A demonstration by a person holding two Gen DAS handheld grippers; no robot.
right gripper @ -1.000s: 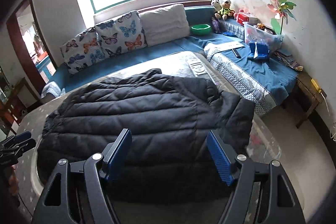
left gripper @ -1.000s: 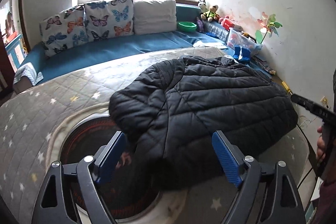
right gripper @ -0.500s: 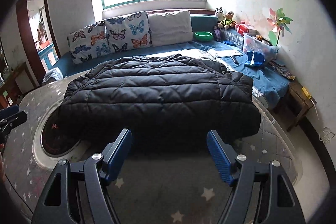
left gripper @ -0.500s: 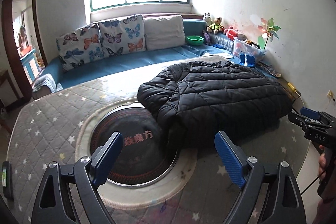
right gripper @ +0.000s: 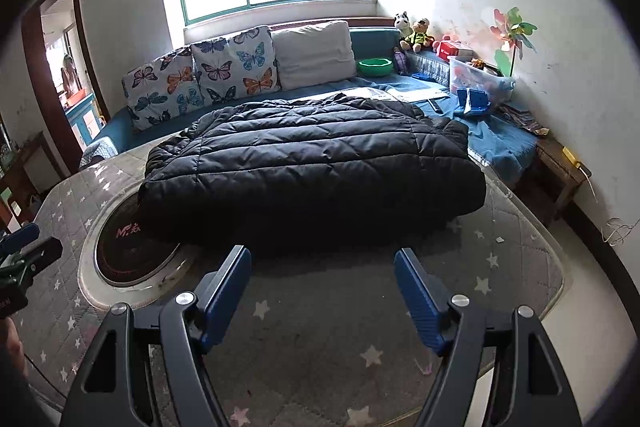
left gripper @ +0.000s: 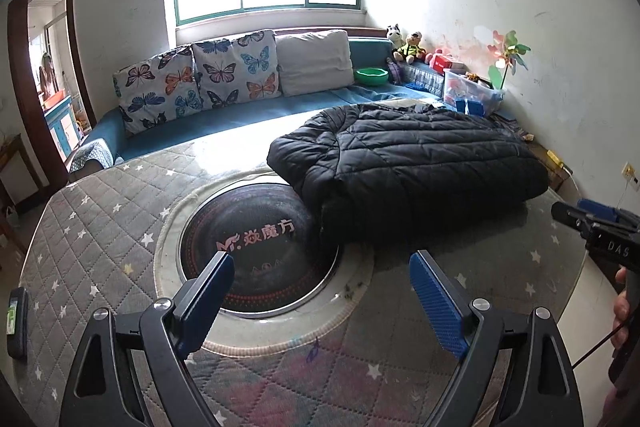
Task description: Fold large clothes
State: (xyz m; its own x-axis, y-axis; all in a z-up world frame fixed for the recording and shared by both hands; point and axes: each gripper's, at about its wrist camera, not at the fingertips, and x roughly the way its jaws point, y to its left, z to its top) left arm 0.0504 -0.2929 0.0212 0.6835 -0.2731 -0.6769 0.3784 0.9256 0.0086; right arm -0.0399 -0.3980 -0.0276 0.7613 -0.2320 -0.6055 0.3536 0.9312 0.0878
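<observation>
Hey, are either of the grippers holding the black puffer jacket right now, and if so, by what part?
Nothing is held. The left gripper and right gripper both have open, empty jaws, short of the black jacket.

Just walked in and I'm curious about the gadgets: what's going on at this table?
A person holds a two-finger gripper in each hand and is folding a black quilted puffer jacket. The jacket lies folded on the grey star-patterned table cover, partly over the round black inset. The left gripper and right gripper are both open, empty and clear of the jacket.
</observation>
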